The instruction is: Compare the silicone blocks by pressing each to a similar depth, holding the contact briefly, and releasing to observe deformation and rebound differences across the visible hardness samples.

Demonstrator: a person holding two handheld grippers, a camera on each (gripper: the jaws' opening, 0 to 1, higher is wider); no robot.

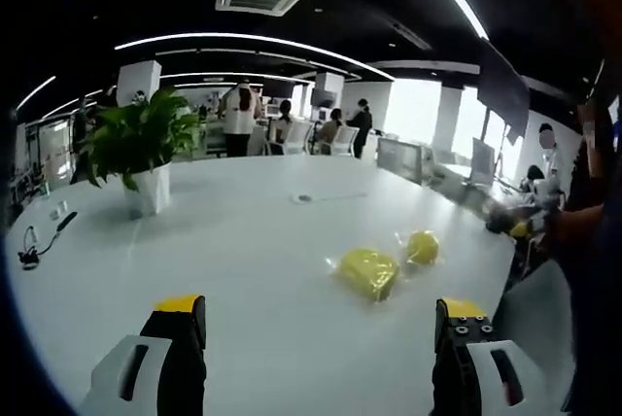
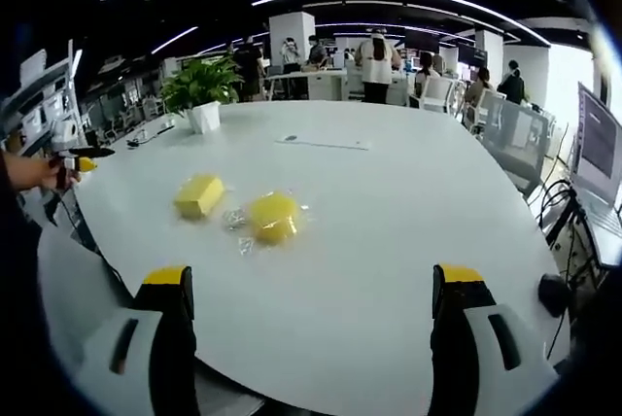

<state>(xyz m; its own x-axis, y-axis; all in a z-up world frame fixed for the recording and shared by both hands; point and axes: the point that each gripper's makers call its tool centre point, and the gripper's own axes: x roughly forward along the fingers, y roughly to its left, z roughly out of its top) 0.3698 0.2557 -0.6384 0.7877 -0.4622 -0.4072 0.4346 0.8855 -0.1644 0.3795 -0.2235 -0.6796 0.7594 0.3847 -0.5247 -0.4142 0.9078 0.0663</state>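
- Yellow silicone blocks, one rectangular (image 2: 199, 195) and one rounded (image 2: 273, 216) in clear wrap, lay side by side on the white surface (image 2: 389, 241).
- My left gripper (image 1: 321, 333) and right gripper (image 2: 316, 304) hovered with jaws wide, empty.
- I judged I should descend squarely, pressing each equally.

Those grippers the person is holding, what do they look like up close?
Each gripper, left gripper and right gripper, has two black jaws with yellow tips, set in pale grey housings with a dark slot. The person wears a dark sleeve.
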